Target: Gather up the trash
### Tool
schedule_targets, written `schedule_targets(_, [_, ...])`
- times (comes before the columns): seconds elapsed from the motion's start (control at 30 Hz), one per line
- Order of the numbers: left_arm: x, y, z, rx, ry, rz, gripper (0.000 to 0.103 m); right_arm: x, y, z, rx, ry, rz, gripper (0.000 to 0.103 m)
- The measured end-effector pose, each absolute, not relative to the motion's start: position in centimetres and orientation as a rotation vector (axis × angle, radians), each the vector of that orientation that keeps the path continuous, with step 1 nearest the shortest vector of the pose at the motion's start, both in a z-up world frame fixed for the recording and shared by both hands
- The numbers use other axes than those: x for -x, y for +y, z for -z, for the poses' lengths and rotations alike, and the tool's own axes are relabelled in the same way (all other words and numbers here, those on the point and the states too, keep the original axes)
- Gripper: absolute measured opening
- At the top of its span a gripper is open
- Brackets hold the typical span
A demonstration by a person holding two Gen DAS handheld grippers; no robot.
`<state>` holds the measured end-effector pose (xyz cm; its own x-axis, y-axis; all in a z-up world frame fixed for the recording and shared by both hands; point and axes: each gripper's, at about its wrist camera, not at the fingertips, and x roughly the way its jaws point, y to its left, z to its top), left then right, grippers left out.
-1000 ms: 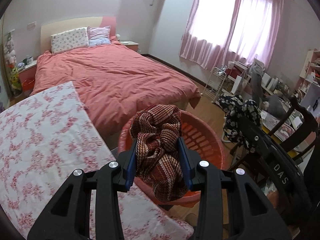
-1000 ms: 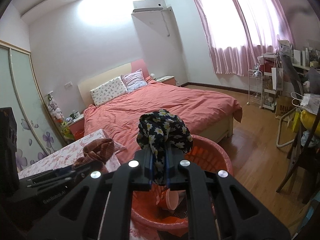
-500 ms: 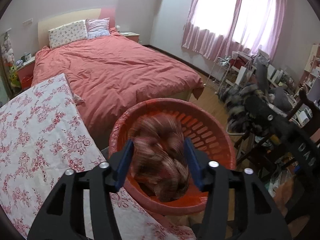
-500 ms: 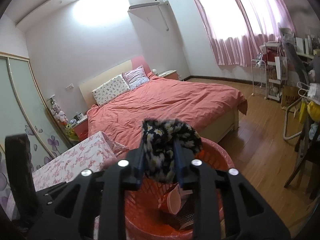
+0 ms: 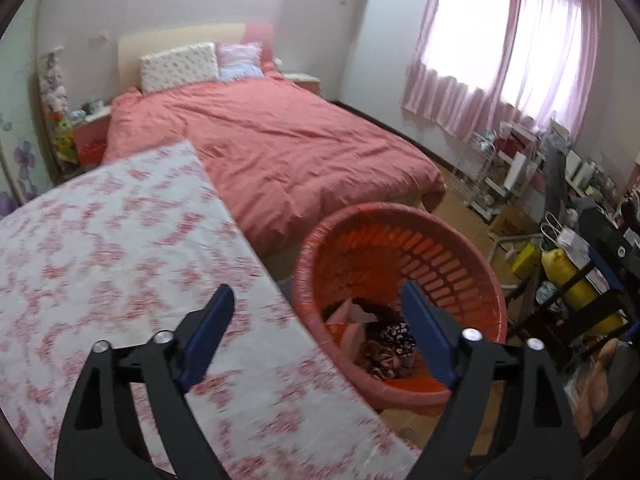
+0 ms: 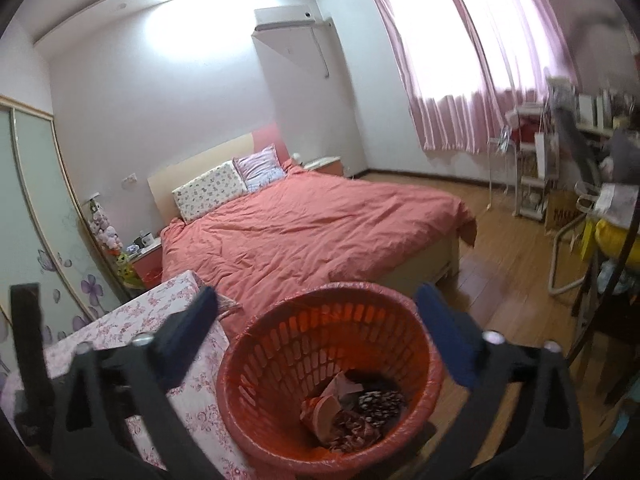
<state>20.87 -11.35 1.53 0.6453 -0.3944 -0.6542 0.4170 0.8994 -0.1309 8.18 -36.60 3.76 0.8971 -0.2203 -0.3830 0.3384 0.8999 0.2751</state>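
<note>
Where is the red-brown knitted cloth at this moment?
In both wrist views the red-brown knitted cloth lies at the bottom of the red basket, beside the dark floral cloth, right of the flowered table.

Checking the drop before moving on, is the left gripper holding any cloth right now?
No, the left gripper is open with nothing between its fingers, and the cloths lie in the basket.

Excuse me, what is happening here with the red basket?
A person holds a two-finger tool in each hand above a red basket that stands beside a table with a flowered cloth. Both the left tool and the right tool are open and hold nothing. A brown striped cloth and a dark flowered cloth lie inside the basket.
</note>
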Motion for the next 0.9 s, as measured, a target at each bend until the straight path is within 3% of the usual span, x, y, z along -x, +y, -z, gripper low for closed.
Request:
schedule_targets(0.2, [-17.4,-7.8,-3.7,-0.048,0.645,0.348,0.101,-5.3,-33.6,-5.3,-0.223,0.341,0.369,0.099])
schedule_targets(0.5, [-11.0,-4.0,-4.5,-0.086,0.531,0.171,0.101,0.8,-29.1,-5.6,-0.107,0.266,0.470,0.099])
schedule_targets(0.9, [-5.9,-0.6,-3.2,-0.030,0.499,0.043,0.101,5.6,-24.5,-3.8,-0.083,0.322,0.457,0.099])
